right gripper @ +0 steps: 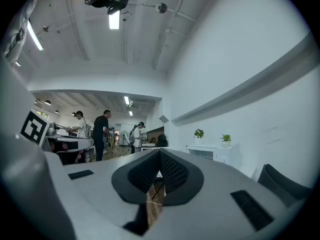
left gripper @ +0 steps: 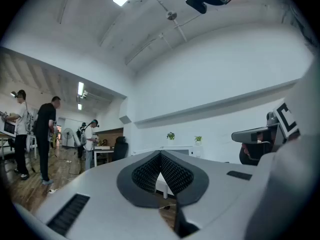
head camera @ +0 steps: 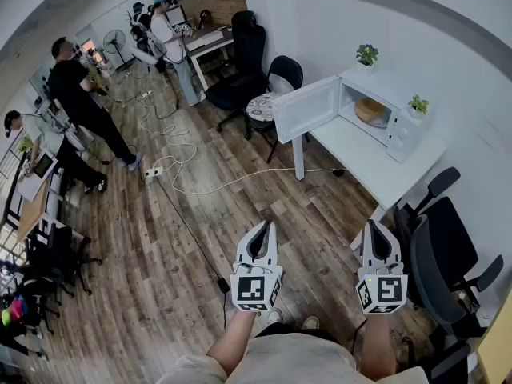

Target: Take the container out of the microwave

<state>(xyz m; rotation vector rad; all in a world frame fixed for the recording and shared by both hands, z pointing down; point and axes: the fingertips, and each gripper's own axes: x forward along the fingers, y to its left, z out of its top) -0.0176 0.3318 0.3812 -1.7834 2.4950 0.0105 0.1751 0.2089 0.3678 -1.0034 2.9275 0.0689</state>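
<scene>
I hold my left gripper (head camera: 263, 226) and my right gripper (head camera: 374, 226) side by side, low in front of me and pointing level over the wooden floor (head camera: 160, 238). Both are clenched: in each gripper view the dark ribbed pads meet at the tip, with nothing caught between them. The microwave (head camera: 382, 86) stands at the far end of a white table (head camera: 364, 154) that runs along the wall ahead and to my right, well apart from both grippers. Its door (head camera: 308, 109) is swung wide open toward the room. The container (head camera: 370, 110), tan and roundish, sits inside the open cavity, and neither gripper touches it. One small potted plant (head camera: 367, 54) shows at the microwave's far top corner, and a second plant (head camera: 418, 105) sits on its top toward the control-panel side. Black office chairs (head camera: 448, 250) stand just beside the near end of the table, to the right of my right gripper, and another black chair (head camera: 240, 66) stands beyond the open door. A white cable (head camera: 210, 187) snakes across the floor between me and the table's leg. Several people (head camera: 80, 94) stand far off on the left side of the room.
</scene>
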